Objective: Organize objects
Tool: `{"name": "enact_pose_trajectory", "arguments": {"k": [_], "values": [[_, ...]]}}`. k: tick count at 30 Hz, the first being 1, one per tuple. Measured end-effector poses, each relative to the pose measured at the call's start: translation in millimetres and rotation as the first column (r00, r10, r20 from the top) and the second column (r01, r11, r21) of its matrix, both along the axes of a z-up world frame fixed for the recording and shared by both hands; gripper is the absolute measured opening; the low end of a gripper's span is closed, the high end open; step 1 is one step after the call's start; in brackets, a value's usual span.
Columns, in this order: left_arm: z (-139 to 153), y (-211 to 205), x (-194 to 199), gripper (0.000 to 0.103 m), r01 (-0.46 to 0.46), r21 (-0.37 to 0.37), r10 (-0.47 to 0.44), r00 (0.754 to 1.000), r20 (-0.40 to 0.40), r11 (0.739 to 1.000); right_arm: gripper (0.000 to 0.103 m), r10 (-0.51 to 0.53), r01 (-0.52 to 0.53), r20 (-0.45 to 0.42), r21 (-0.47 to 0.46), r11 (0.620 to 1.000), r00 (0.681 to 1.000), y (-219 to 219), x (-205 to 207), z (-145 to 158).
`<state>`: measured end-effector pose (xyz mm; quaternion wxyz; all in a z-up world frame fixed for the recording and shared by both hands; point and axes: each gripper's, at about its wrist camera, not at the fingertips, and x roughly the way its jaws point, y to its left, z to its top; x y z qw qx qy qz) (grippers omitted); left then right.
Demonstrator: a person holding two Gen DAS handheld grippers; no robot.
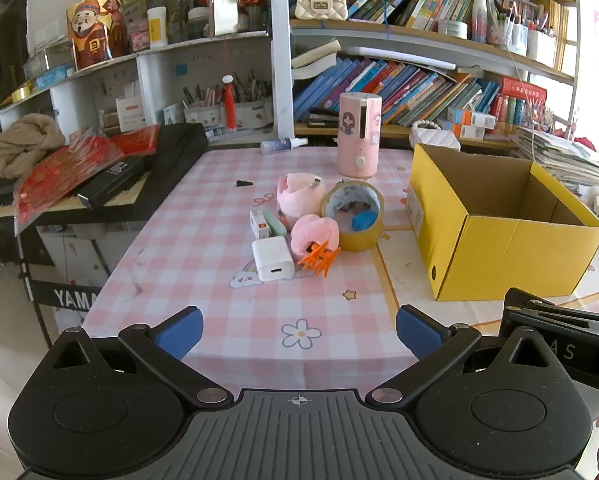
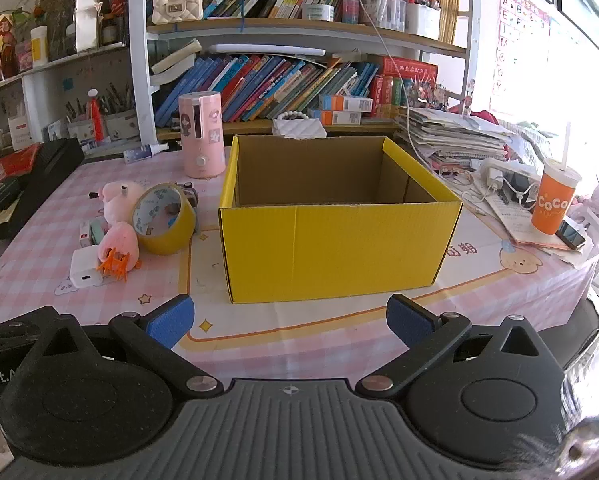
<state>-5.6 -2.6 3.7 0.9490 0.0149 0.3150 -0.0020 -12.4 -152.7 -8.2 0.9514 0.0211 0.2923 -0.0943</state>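
Keyboard (image 1: pixel 99 196): lay off the table's left edge, with red packets (image 1: pixel 59 172) and a beige cloth (image 1: pixel 23 144) on top.
Table (image 1: pixel 203 280): wore a pink checked cover.
Left gripper (image 1: pixel 299 330): hovered over the table's near edge, jaws spread wide, nothing between the blue pads.
Charger (image 1: pixel 272 264): white, sat at the near left of the pile, just beside an orange clip (image 1: pixel 318 258).
Clip: leaned against the nearer of two pink plush toys (image 1: pixel 313 234).
Farther plush (image 1: pixel 299 196): sat behind it, with a small white and green item (image 1: pixel 265 224) to its left.
Tape (image 1: pixel 355 216): a yellow roll on edge, touching the plush toys; something blue showed through its hole.
Humidifier (image 1: pixel 358 134): pink, upright, behind the pile; a spray bottle (image 1: pixel 283 145) lay on its side to its left.
Box (image 2: pixel 339 248): yellow, open-topped, right of the pile and apart from it; no contents showed inside.
Right gripper (image 2: pixel 290 320): hung before the box's near wall, jaws released and wide, holding nothing.
Cup (image 2: pixel 553 204): orange, with a straw, stood on papers at the far right.
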Motion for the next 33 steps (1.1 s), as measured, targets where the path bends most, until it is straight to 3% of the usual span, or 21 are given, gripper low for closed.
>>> {"name": "enact_pose_trajectory", "arguments": {"k": [25,33], "values": [[-3.2,3.6,1.9,0.103,0.005,-0.001,-0.005,1.0,-0.03,1.0,0.103,0.003,-0.003,-0.02,0.016,1.0,1.0,-2.7,6.5,-7.7],[-5.9,8.9,8.0,0.103,0.027,-0.054,-0.031,0.997,-0.067,0.998,0.103,0.004,-0.003,-0.018,0.024,1.0,1.0,-2.2,7.4,-7.7]]}}
